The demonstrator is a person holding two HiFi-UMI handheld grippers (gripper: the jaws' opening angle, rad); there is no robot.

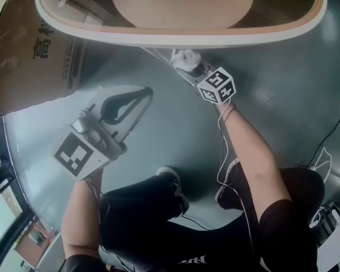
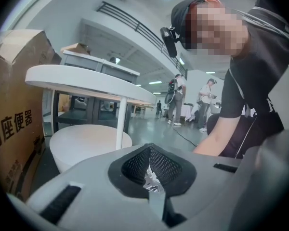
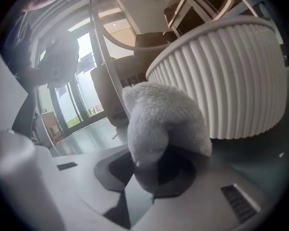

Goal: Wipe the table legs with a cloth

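Both forearms [image 1: 255, 152] outstretched, cloth [image 1: 186, 57] beside leg [image 1: 158, 54]

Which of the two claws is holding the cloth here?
The right claw, shut on the white cloth near the ribbed white base; the left claw is shut with nothing in it.

A: Head view?
B: From above, steeply down onto the floor [image 1: 175, 135]; table top [image 1: 181, 35] rim along the upper edge.
A: Left gripper view?
B: Low, level, facing table leg [image 2: 119, 124] and round base [image 2: 86, 143], not close. Cardboard box [image 2: 14, 119] shared with head view.
A: Right gripper view?
B: Low, tilted, near the same base and leg, cloth [image 3: 159, 124] close in front.
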